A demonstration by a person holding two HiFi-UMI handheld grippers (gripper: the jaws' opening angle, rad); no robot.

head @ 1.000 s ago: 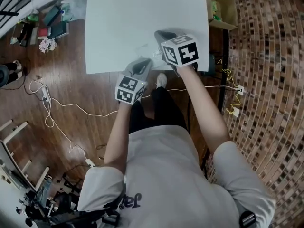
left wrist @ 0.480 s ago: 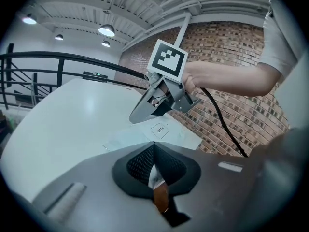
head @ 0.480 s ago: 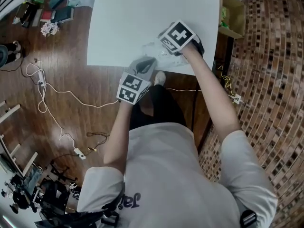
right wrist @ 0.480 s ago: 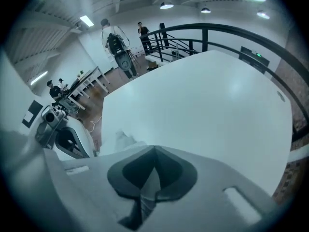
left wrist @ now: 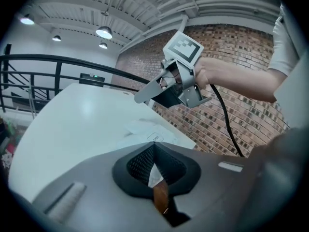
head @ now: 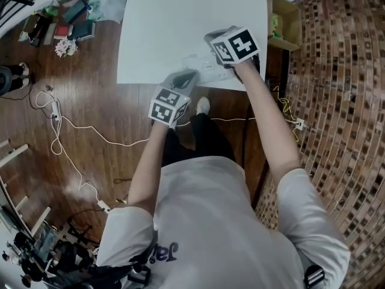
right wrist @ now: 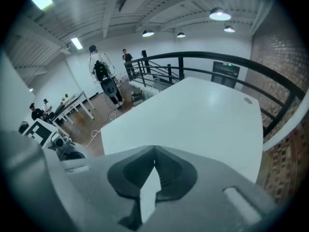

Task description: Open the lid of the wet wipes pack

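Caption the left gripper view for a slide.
Shut left gripper aimed at the wet wipes pack on a white table, the shut right gripper held above it, brick wall behind.

We see a white bench [head: 180, 17] standing on a dark wooden floor [head: 78, 101]. A pale pack [head: 198, 65] of wipes lies flat on the bench, close to its near edge and toward the right corner. A white cable [head: 63, 138] trails across the floor.

Right hand-held gripper [head: 210, 40] hides part of wet wipes pack [head: 201, 70] (seemingly the lid).
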